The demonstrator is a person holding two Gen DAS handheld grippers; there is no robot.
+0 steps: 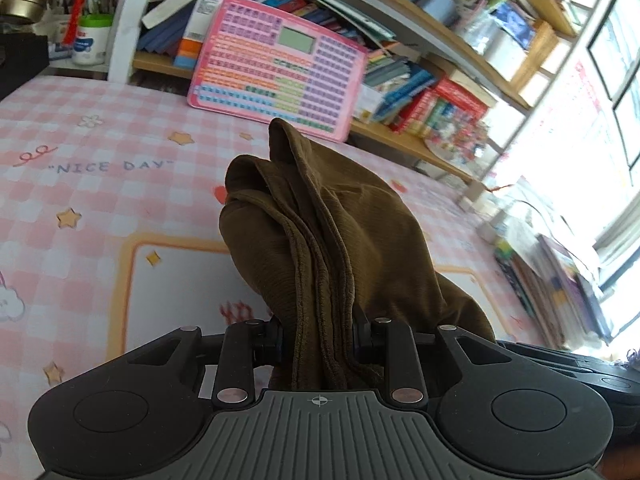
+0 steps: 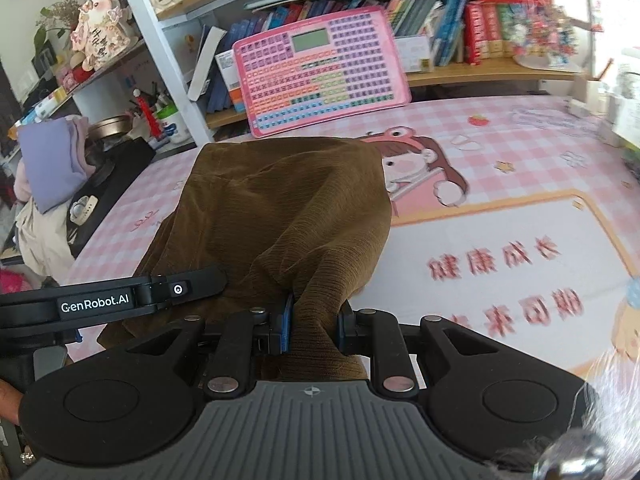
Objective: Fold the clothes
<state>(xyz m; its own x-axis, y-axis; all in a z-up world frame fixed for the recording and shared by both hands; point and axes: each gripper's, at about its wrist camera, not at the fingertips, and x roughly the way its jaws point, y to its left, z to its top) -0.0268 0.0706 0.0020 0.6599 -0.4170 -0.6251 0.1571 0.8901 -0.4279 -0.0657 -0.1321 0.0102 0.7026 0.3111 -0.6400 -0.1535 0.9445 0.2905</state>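
Note:
A brown corduroy garment (image 1: pixel 344 236) is bunched in thick folds and held up over the pink checked desk mat (image 1: pixel 100 184). My left gripper (image 1: pixel 318 336) is shut on several layers of its edge, and the cloth stands up in front of the camera. In the right wrist view the same brown garment (image 2: pixel 280 208) drapes away from me over the mat (image 2: pixel 500 208). My right gripper (image 2: pixel 314 326) is shut on a gathered corner of it. The left gripper's black body (image 2: pixel 120 300) shows at the left of that view, close beside the cloth.
A pink keyboard toy (image 1: pixel 280 68) leans against the bookshelf (image 1: pixel 440 92) at the back of the desk. A white jar with pens (image 1: pixel 90 40) stands at the back left. A lilac and cream pile of clothes (image 2: pixel 52 184) lies on a black box at the left edge.

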